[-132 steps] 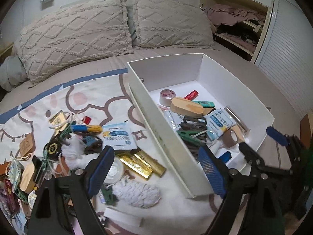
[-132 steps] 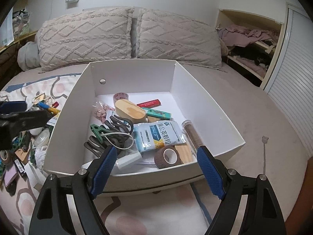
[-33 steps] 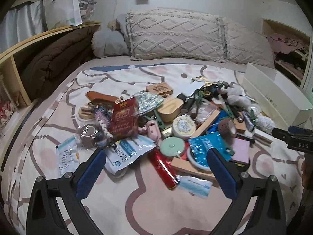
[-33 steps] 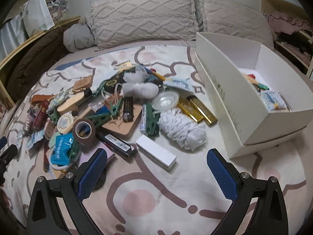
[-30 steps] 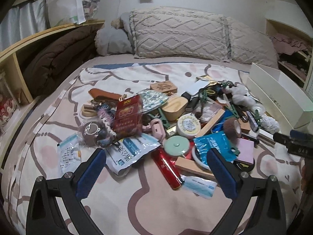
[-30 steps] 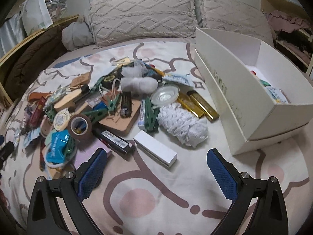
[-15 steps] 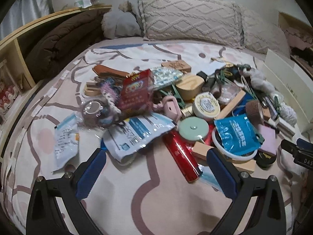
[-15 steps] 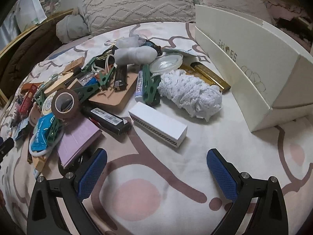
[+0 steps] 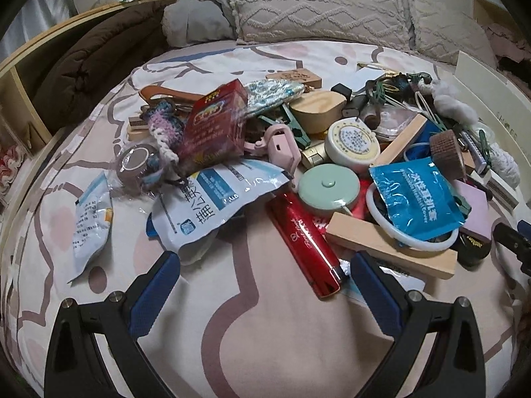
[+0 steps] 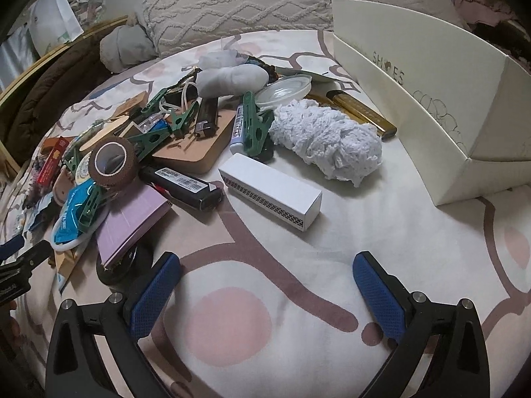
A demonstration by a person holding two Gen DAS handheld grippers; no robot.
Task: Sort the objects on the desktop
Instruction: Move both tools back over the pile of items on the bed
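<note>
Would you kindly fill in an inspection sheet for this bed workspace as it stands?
Surface: patterned bedspread, bare in front of both grippers.
Job's things: red lighter, white matchbox, white yarn ball, white shoe box at the right.
Clutter: mixed pile with brown tape roll, blue packet, green clips.
Grippers: left gripper and right gripper open, empty.
Cables: nothing seen.
Surroundings: pillows, brown duvet.

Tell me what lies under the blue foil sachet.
The blue foil sachet lies across a white plastic ring, which rests on a pale wooden block. Whatever sits inside the ring is covered.
</note>
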